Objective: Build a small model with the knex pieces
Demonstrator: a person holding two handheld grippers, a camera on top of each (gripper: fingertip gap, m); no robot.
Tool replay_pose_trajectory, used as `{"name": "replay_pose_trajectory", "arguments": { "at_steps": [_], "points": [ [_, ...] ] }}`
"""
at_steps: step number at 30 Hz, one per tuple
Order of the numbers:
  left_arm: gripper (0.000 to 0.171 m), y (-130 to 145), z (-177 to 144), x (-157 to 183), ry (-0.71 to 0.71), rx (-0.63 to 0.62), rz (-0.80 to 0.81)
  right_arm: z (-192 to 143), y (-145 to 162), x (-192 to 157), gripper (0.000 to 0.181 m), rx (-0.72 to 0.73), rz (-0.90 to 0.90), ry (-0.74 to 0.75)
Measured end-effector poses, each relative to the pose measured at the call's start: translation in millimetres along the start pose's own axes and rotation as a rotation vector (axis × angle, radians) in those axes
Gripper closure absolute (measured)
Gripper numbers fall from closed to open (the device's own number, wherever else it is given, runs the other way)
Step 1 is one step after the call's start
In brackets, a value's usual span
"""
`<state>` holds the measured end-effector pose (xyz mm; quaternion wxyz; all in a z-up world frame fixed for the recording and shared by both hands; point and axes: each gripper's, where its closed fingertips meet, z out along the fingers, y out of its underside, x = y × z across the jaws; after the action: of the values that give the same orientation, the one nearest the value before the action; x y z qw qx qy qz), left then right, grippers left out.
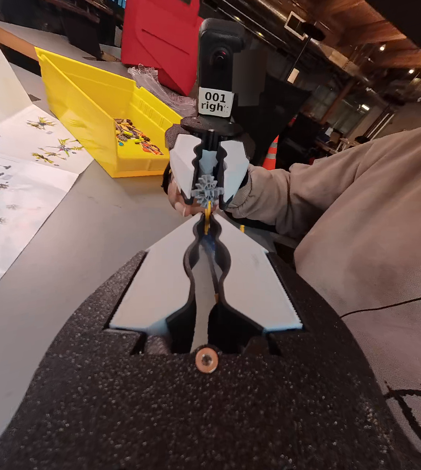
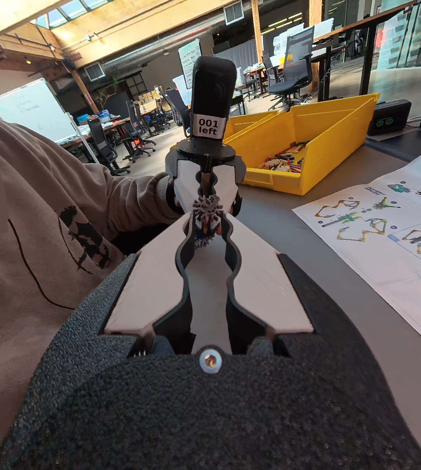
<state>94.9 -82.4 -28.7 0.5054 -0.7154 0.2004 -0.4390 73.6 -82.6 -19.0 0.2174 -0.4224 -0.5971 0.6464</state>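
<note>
Your left gripper [image 1: 205, 218] is nearly closed, its tips pinching a thin yellow rod [image 1: 206, 221] that points straight ahead. Facing it tip to tip, your right gripper [image 2: 206, 220] is narrowed around a grey snowflake-shaped connector [image 2: 207, 207], which meets the end of that rod; whether the two are already joined you cannot tell from here. Both tools hover above a plain grey table [image 1: 59, 254].

Ahead and to the left of your left gripper sits a yellow bin [image 1: 82, 101] holding a heap of small coloured building pieces [image 1: 134, 138], and nearer, to its left, a white instruction sheet [image 1: 13, 165] lies flat on the table. Beyond the bin stands a red panel [image 1: 161, 38].

Past your right gripper the room opens out: black office chairs [image 2: 288, 73] at long desks, a whiteboard [image 2: 33, 112] to the left, timber beams overhead.
</note>
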Motion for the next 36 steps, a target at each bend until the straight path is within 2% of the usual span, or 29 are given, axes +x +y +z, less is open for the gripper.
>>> {"name": "replay_pose_trajectory", "arguments": {
  "at_steps": [8, 9, 11, 12, 18, 22, 29, 36],
  "points": [
    [0.17, -1.6, 0.0, 1.9, -0.054, -0.002, 0.114, 2.7, -2.6, -3.0, 0.166, 0.119, 0.361, -0.167],
    [0.169, -2.5, -0.5, 0.2, -0.07, 0.003, 0.128, 3.1, -1.1, -2.9, 0.18, 0.127, 0.413, -0.191],
    [0.17, -3.8, -1.7, -1.9, -0.084, 0.005, 0.138, 3.1, -2.9, -1.6, 0.181, 0.178, 0.511, -0.234],
    [0.17, -3.0, -1.8, -1.9, -0.087, -0.002, 0.146, 3.3, -1.9, -1.8, 0.181, 0.177, 0.505, -0.233],
    [0.169, -2.8, -2.2, -6.3, -0.129, -0.02, 0.15, 3.0, -0.4, 2.6, 0.178, 0.1, 0.281, -0.095],
    [0.169, 2.6, -2.8, -7.8, -0.125, -0.035, 0.118, 2.0, 3.4, 12.0, 0.162, 0.009, 0.012, 0.057],
    [0.169, 7.5, 1.4, -2.8, -0.059, -0.051, 0.074, 1.2, 1.9, 3.8, 0.16, -0.067, -0.322, 0.154],
    [0.169, 18.8, 12.9, 0.1, -0.021, -0.105, 0.057, -1.1, 6.8, -5.5, 0.158, -0.146, -0.574, 0.207]
  ]
}}
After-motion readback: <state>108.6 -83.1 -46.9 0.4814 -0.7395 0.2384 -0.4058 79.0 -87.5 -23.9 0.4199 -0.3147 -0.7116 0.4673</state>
